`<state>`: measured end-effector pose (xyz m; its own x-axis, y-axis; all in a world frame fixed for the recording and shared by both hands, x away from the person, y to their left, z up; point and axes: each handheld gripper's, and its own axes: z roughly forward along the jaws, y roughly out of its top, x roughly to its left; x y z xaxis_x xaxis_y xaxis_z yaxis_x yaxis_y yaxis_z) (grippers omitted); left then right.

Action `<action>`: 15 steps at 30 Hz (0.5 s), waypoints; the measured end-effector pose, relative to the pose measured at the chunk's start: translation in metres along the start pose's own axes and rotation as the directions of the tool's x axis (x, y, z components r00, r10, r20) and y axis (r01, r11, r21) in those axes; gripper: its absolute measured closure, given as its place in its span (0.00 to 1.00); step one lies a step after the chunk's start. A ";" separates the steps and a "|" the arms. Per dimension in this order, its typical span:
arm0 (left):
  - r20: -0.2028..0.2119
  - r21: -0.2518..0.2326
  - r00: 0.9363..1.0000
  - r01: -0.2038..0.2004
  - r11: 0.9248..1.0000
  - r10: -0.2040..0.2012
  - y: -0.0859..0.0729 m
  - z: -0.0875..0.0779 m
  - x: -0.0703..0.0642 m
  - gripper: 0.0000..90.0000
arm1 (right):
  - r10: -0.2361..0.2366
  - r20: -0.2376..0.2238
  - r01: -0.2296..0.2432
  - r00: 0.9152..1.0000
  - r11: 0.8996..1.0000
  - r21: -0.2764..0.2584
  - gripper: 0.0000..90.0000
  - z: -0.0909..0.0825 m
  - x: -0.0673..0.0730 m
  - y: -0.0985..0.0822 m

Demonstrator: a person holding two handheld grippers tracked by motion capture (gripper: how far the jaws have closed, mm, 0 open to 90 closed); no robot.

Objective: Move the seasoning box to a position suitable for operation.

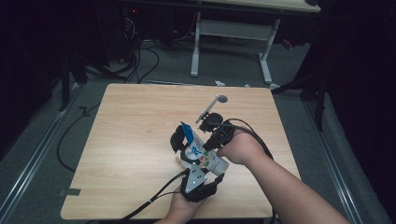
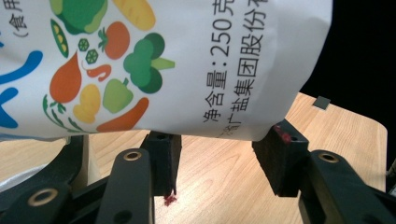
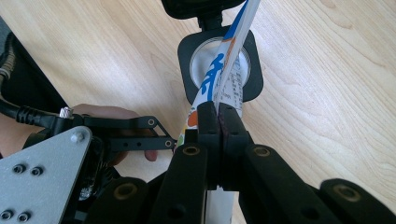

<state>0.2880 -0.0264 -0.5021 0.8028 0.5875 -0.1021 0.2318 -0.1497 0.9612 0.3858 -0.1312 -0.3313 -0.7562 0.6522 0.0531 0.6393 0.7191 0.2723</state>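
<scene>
A white bag (image 1: 201, 151) printed with blue characters and vegetables (image 2: 187, 60) hangs tilted above the table between both grippers. My right gripper (image 1: 206, 147) is shut on the bag's thin flat edge (image 3: 229, 70), and its pads (image 3: 208, 122) pinch it from both sides. My left gripper (image 1: 207, 169) comes up from the near side with its jaws (image 2: 220, 140) apart. The bag's lower edge lies across their tips, not between the pads. Below the bag sits a black square-rimmed holder (image 3: 187, 60) with a round white middle, also seen in the high view (image 1: 177, 140).
A grey long-handled spoon-like thing (image 1: 215, 103) lies just beyond the right gripper. The wooden table (image 1: 135, 121) has free room to the left and at the back. The left gripper's grey plate (image 3: 42, 163) and a hand sit close by the right jaws.
</scene>
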 end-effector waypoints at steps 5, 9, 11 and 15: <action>-0.002 0.012 1.000 -0.005 1.000 0.005 -0.003 0.000 0.000 0.59 | 0.013 -0.007 -0.013 1.000 1.000 -0.006 1.00 0.000 -0.001 -0.005; -0.004 0.017 1.000 -0.004 1.000 0.004 -0.006 -0.001 0.002 0.60 | 0.019 -0.006 -0.019 1.000 1.000 -0.008 1.00 -0.001 -0.001 -0.008; -0.007 0.018 1.000 0.000 1.000 0.000 -0.007 -0.001 0.002 0.60 | 0.011 -0.008 -0.011 1.000 1.000 -0.012 1.00 -0.001 -0.002 -0.009; -0.010 0.022 1.000 0.004 1.000 -0.004 -0.009 -0.002 0.004 0.61 | 0.016 -0.009 -0.016 1.000 1.000 -0.011 1.00 -0.002 -0.002 -0.010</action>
<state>0.2884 -0.0212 -0.5111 0.7961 0.5963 -0.1029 0.2468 -0.1648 0.9549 0.3808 -0.1404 -0.3323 -0.7468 0.6617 0.0658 0.6501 0.7057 0.2818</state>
